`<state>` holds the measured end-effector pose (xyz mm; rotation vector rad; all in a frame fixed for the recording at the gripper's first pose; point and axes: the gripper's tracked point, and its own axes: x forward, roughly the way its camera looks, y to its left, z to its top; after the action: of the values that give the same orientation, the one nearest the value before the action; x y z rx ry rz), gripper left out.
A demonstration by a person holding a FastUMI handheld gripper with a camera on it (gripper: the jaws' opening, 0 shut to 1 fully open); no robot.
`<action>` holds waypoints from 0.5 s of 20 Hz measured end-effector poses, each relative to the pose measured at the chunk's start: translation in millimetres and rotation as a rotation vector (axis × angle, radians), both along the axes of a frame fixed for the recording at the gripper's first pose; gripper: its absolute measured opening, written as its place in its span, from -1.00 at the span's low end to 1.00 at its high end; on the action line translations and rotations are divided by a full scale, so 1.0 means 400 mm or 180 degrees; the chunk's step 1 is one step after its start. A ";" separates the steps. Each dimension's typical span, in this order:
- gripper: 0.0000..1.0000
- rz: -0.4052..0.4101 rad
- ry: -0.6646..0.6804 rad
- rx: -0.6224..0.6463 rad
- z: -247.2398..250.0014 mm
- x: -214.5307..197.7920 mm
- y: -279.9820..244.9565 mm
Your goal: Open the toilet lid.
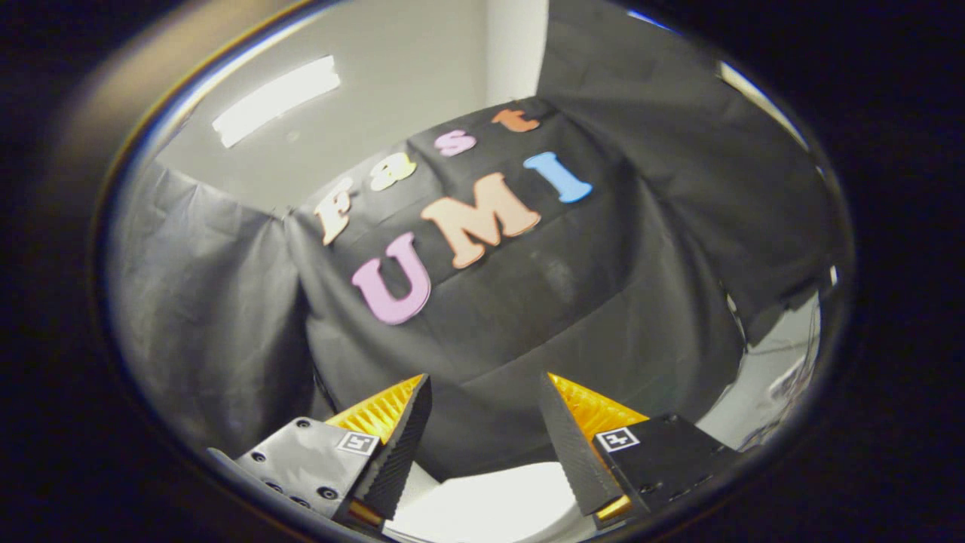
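My gripper (486, 388) is open, its two black and orange fingers (399, 437) spread wide with nothing between them. It points up and forward at the black cloth wall (528, 317) of the booth. A white, smooth surface (497, 498) shows low down between and below the fingers; it looks like part of the toilet, but I cannot tell which part. The fingers do not touch it.
Black cloth hangs all around, on the left (203, 302) and on the right (678, 151). Above is a pale ceiling with a long lamp (275, 98). A bright strip of room shows at the lower right (784, 377).
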<state>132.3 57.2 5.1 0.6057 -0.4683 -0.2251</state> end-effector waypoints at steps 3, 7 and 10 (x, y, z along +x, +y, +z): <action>0.70 -0.0243 -0.0084 0.0640 -0.078 -0.006 0.003; 0.61 -0.0373 -0.0108 0.1345 -0.212 -0.007 0.049; 0.58 -0.0411 -0.0049 0.1715 -0.328 0.005 0.107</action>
<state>134.5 99.9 -126.1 1.1051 -0.4634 -0.4775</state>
